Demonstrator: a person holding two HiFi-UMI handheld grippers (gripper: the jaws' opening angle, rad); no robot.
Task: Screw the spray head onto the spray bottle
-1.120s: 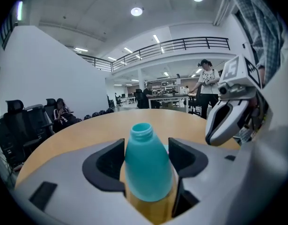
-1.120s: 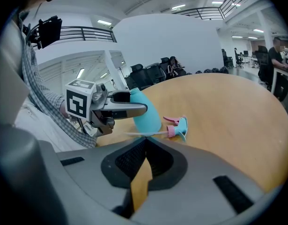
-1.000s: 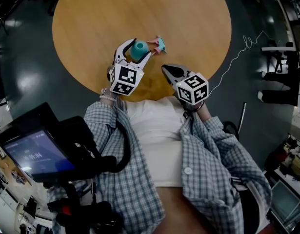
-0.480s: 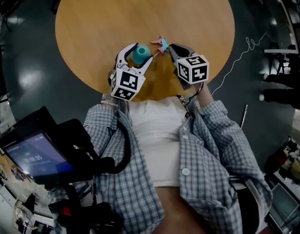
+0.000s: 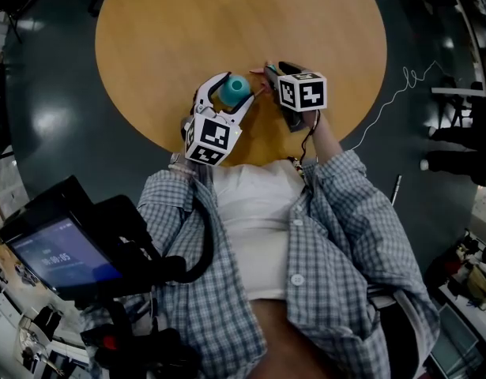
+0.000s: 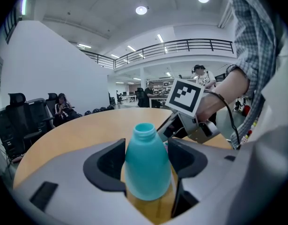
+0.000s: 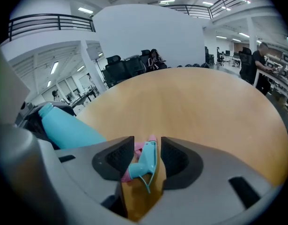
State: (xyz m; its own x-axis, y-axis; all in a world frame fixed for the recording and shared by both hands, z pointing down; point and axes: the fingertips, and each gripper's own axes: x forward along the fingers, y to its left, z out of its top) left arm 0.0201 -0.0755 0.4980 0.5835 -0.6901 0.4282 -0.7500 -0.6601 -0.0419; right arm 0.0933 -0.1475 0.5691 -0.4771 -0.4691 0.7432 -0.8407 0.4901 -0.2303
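Observation:
A teal spray bottle (image 5: 235, 88) (image 6: 147, 165) without its head stands upright on the round wooden table (image 5: 227, 22), near the edge closest to me. My left gripper (image 5: 229, 86) (image 6: 146, 159) is shut on its body. Just right of it lies the teal and pink spray head (image 5: 264, 73) (image 7: 144, 162), flat on the table. My right gripper (image 5: 269, 71) (image 7: 144, 159) points down over it. Its jaws have just been opening and stand either side of the head without pressing it. The bottle (image 7: 66, 128) shows at the left of the right gripper view.
The table's near edge runs just below both grippers, against my shirt. A dark device with a lit screen (image 5: 61, 247) sits at the lower left. A thin cable (image 5: 385, 93) lies on the floor to the right. Office chairs and seated people are far beyond the table.
My right gripper has moved away from my body, up the picture, to the spray head, and has gone from shut to open around it. My left gripper has kept the bottle still.

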